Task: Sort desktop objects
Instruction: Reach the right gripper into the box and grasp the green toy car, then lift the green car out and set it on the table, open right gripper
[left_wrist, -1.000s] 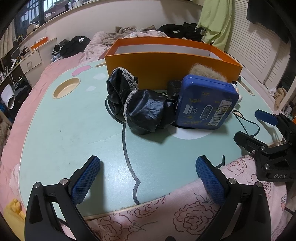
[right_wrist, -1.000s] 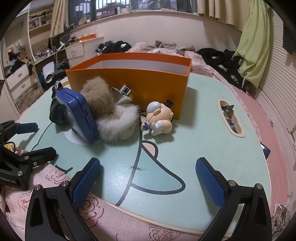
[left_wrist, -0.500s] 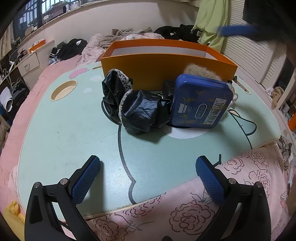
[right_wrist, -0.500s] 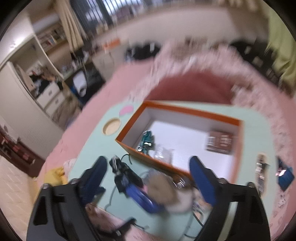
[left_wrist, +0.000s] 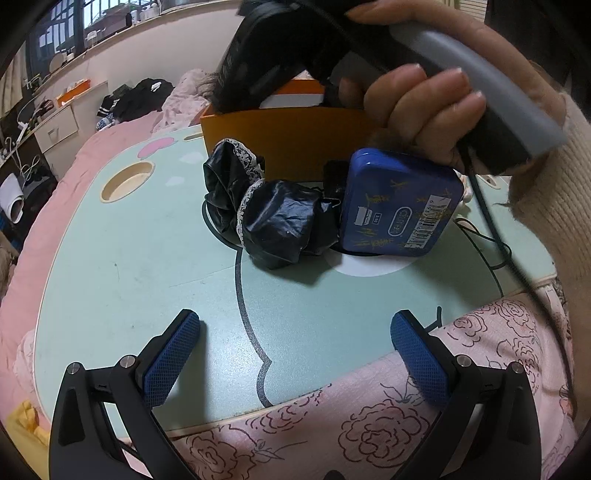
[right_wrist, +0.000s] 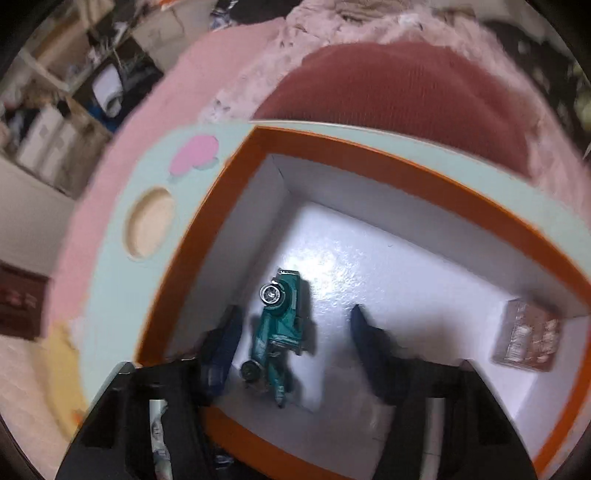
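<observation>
Room: bedroom clutter all around, with a pink bedspread (left_wrist: 66, 206) under a low, pale green table (left_wrist: 147, 266) that carries a cartoon drawing.
Table edge: pink cloth printed with roses (left_wrist: 369, 424) lies over the near rim.
Left gripper (left_wrist: 295, 354): held low over the near edge of the table, its two blue-padded fingers (left_wrist: 171, 356) spread wide apart with nothing between them.
Right gripper (right_wrist: 291, 354): pointing straight down into the orange box (right_wrist: 177, 273), its fingers apart, empty, with the toy car lying on the box floor between them; the picture is blurred.
Right hand (left_wrist: 436, 103): seen from the left side, wrapped around a grey and black handle (left_wrist: 480, 88) raised above the box.
Orange box, inside: white floor holding a green toy car (right_wrist: 279, 328) near the left wall and a small brown packet (right_wrist: 528, 339) in the right corner.
Orange box, outside: its front wall (left_wrist: 288, 136) stands at the far middle of the table.
Black cloth with white lace trim (left_wrist: 266, 214): crumpled on the table just in front of the box.
Blue tin (left_wrist: 399, 203): propped upright on its edge, touching the right side of the black cloth.
Black cable (left_wrist: 495, 236): trails down over the table's right side.
Round hollow (left_wrist: 127, 181): cut into the table on the left, well apart from the cloth.
</observation>
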